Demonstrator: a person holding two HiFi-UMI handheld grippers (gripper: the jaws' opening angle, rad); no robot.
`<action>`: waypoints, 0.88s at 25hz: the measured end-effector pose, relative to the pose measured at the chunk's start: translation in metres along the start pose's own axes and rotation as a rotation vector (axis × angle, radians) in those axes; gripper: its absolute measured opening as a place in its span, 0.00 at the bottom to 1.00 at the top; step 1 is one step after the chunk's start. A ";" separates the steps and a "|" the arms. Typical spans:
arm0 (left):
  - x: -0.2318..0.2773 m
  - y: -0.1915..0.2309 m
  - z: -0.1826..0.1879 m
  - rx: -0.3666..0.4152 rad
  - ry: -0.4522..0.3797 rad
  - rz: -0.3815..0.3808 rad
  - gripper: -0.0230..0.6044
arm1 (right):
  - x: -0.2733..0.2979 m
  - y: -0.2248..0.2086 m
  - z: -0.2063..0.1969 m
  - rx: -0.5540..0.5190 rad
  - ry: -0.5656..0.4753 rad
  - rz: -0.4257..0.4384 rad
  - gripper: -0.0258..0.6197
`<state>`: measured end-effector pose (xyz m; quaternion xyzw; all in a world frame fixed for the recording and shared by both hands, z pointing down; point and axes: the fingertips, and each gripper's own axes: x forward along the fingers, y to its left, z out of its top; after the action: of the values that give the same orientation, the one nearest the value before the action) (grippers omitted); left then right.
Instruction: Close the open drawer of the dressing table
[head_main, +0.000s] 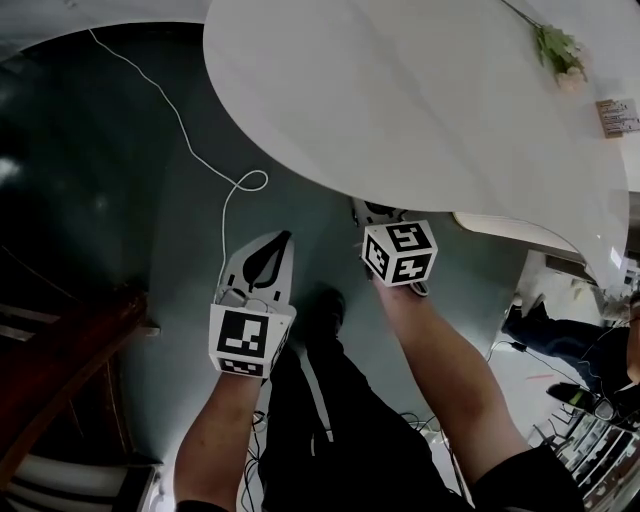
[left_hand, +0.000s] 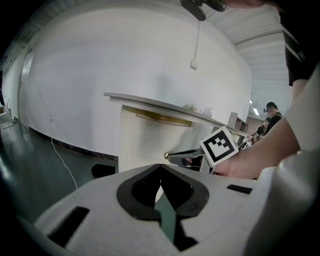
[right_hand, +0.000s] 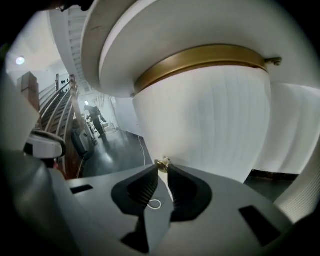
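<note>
While the left gripper (left_hand: 160, 167) hovers above the dark floor (head_main: 120, 200) with its 2 fingers closed tip to tip on nothing, the right gripper (right_hand: 162, 168) pinches the small brass knob (right_hand: 162, 163) of the drawer (right_hand: 210, 125) between narrowly set fingers. That ribbed white drawer front sits just under the white desk top (head_main: 400, 90), below a brass band (right_hand: 200, 57).

left tongs (left_hand: 160, 166): closed, empty | right tongs (right_hand: 163, 166): clamped, tips slightly apart

Wore black short sleeves (head_main: 530, 482) and dark trousers (head_main: 335, 405); bore pale grey left gripper (left_hand: 160, 167) and right gripper (right_hand: 164, 168), black ribbed pads (right_hand: 145, 189), black-and-white marker cubes (head_main: 400, 252).
</note>
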<state>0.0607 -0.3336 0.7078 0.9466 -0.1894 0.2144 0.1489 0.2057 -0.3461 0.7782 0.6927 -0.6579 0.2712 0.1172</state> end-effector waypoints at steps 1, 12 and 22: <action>0.000 0.000 0.000 0.005 -0.001 -0.003 0.04 | 0.001 0.000 0.000 0.000 -0.002 -0.002 0.14; -0.015 0.002 0.001 0.005 -0.027 -0.016 0.04 | 0.006 -0.003 0.003 -0.027 0.001 -0.006 0.15; -0.061 0.008 0.008 0.004 -0.024 -0.003 0.04 | -0.023 0.013 -0.006 0.008 0.048 -0.078 0.12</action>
<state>0.0091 -0.3262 0.6746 0.9497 -0.1895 0.2030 0.1448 0.1915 -0.3246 0.7681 0.7116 -0.6264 0.2854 0.1406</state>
